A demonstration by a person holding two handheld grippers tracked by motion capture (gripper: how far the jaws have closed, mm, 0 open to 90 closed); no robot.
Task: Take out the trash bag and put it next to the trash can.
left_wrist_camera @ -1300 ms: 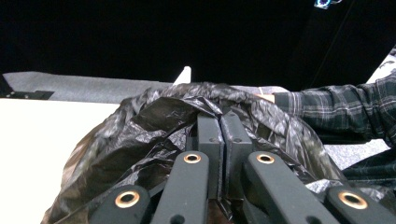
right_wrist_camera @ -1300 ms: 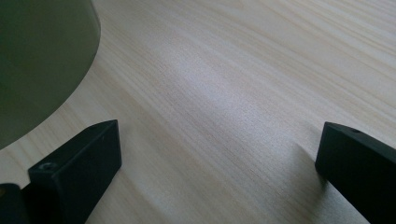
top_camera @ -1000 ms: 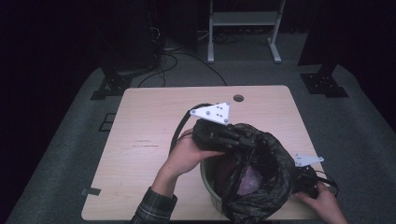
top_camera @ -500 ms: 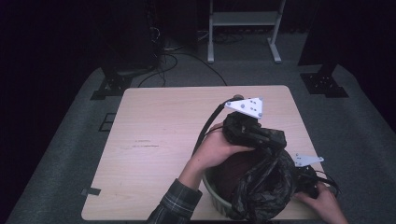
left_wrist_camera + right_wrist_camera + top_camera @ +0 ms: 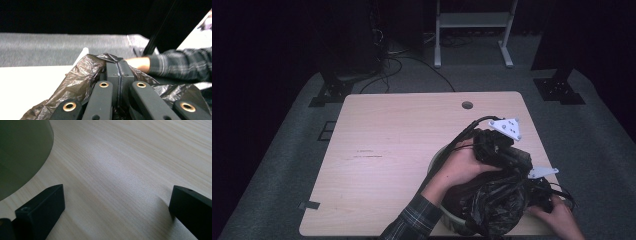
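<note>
1. Left gripper (image 5: 119, 67): fingers clamped together on black plastic bag (image 5: 85, 75), over the bin (image 5: 437, 159).
2. Right gripper (image 5: 117, 205): fingers wide apart, resting on tabletop (image 5: 130, 157) beside bin.

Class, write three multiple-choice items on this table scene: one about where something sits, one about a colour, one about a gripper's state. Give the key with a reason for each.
1. Where on the table does the bin stand?
A. near right corner
B. far left corner
C. centre

2. What colour is the plastic bag?
A. white
B. black
C. blue

3. How do the jaws of the left hand-held gripper stand?
A. wide open
B. shut on the bag
C. shut on nothing

Key: 1 A, the high view shows the bin by the near right edge. 2 B, the film is glossy black. 3 B, the left gripper view shows the jaws pressed together with bag film pinched between.
</note>
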